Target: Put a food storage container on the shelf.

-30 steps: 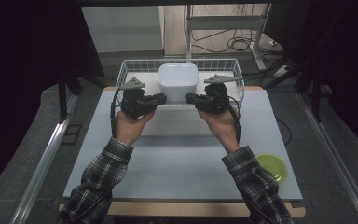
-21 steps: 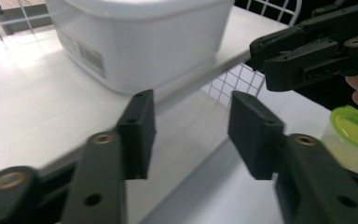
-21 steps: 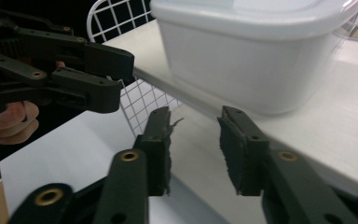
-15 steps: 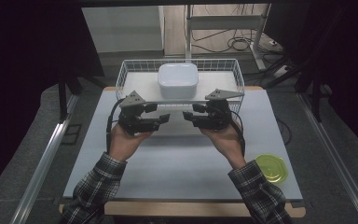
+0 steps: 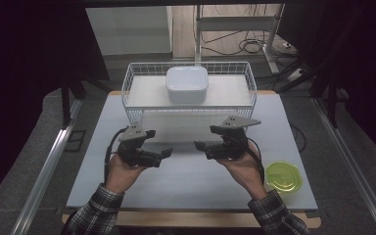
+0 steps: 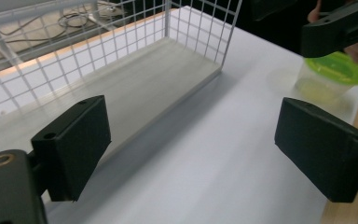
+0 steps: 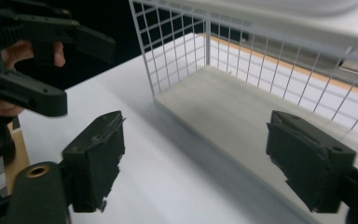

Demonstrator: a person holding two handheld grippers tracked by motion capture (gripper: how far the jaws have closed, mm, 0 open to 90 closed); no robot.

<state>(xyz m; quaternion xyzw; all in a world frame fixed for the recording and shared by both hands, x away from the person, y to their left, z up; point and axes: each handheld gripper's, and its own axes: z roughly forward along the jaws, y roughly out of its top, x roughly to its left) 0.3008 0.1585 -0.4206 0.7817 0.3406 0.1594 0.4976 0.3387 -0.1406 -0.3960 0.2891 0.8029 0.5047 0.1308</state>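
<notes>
A white wire rack [image 5: 129, 83] stands at the back of the white table [image 5: 186, 181], with a white lidded box [image 5: 187, 83] on its upper level. Both grippers hover over the table in front of the rack, tips pointing at each other. My left gripper [image 5: 165, 154] [image 6: 198, 140] has just been opening and stands open with nothing between its jaws. My right gripper [image 5: 199, 149] [image 7: 205, 168] has also just been opening and stands open and empty. In the left gripper view, the rack's wire [image 6: 121, 60] surrounds a bare grey board. The rack [image 7: 242, 51] rises past the right gripper's jaws.
A clear tub with a green lid [image 5: 284, 176] [image 6: 331, 77] sits near the table's front right corner, beside my right hand. Bare table lies between the grippers and the rack. Dark floor, cables and a metal frame lie beyond the table.
Both hands have drawn back from the rack's front toward me and sunk lower. Both grippers' jaws went from shut to open. The rack and white box stay where they were.
</notes>
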